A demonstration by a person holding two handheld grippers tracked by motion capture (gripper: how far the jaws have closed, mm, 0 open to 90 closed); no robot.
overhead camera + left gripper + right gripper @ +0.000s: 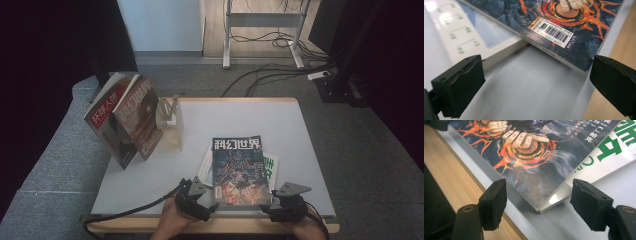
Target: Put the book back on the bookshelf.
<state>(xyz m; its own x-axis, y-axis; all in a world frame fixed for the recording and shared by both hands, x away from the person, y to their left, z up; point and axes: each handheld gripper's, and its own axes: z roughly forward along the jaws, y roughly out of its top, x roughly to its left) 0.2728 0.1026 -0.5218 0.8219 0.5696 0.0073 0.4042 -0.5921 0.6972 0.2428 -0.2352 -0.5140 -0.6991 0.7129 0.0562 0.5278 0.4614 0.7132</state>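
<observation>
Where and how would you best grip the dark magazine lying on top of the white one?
Probably at the dark magazine's near corners: they overhang the white magazine beneath, leaving a gap. Come in low from the table's near edge, one jaw under, with the left gripper and the right gripper.

A dark-covered science-fiction magazine [237,170] lies atop a white booklet with green print [270,167] on the pale grey surface [280,125], flanked by the left tongs [212,206] and right tongs [267,205]; 2 red-covered magazines [125,117] lean nearby.
</observation>
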